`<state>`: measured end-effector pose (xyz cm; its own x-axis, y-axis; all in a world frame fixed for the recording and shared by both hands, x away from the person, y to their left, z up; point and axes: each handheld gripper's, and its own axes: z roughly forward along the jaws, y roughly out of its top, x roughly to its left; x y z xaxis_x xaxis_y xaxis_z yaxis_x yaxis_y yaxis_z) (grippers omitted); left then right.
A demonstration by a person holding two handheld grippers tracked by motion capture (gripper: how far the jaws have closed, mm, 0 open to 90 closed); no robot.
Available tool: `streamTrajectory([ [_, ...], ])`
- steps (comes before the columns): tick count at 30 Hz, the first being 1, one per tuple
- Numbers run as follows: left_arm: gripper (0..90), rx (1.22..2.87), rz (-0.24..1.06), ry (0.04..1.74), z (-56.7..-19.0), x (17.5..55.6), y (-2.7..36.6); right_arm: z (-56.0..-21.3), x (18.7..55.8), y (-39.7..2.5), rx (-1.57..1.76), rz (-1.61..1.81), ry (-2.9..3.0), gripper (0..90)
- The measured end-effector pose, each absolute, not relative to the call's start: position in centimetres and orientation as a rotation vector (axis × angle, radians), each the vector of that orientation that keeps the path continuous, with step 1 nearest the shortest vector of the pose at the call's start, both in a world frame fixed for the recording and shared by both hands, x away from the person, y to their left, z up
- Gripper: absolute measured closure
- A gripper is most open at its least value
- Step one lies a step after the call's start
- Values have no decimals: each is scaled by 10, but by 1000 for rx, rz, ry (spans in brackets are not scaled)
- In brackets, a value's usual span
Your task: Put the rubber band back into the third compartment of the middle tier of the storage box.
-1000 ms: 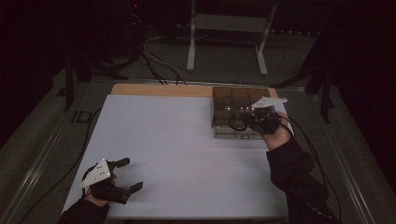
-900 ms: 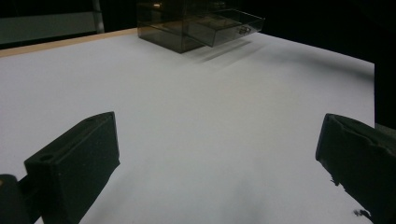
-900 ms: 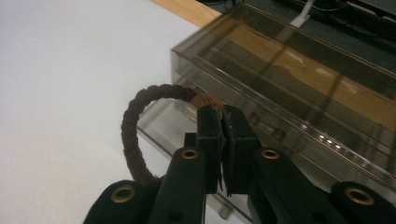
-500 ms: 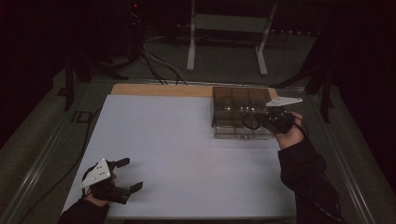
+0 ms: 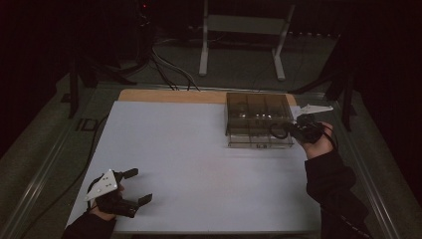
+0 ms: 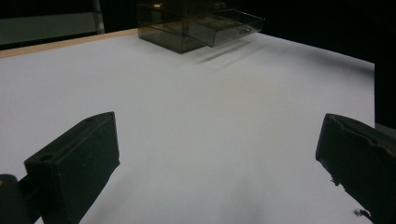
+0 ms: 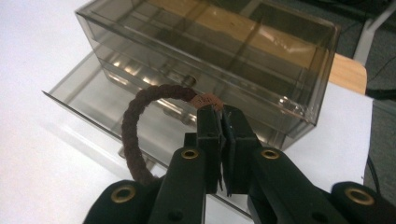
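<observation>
High view: right tongs (image 5: pixel 293 130) at the drawer box's (image 5: pixel 259 119) right side; left tongs (image 5: pixel 130 186) rest wide open on the white tabletop (image 5: pixel 199 169).
Left gripper view: jaws spread, nothing between them.
Right gripper view: jaws pinched on a braided hair tie (image 7: pixel 140 126), hanging above the open drawer (image 7: pixel 93 100).
Step, judged: stowing; next, lower and release.

Drawer box (image 5: pixel 259 119) far right on table (image 5: pixel 189 164); bottom drawer (image 7: pixel 116 112) pulled out.

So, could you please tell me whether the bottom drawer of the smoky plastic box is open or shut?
Open: the bottom drawer juts forward from the plastic box, beneath the hair tie in the right claw.
</observation>
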<state>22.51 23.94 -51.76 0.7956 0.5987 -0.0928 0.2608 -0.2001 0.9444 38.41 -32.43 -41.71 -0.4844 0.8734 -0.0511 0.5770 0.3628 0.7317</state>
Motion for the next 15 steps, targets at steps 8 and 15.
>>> streamTrajectory([
  [8,3,1788,350,665,-518,225,239,-434,391,-335,1312,886,2194,864],
  [15,3,1788,350,665,-518,225,240,-444,399,-341,1347,866,2193,864],
])
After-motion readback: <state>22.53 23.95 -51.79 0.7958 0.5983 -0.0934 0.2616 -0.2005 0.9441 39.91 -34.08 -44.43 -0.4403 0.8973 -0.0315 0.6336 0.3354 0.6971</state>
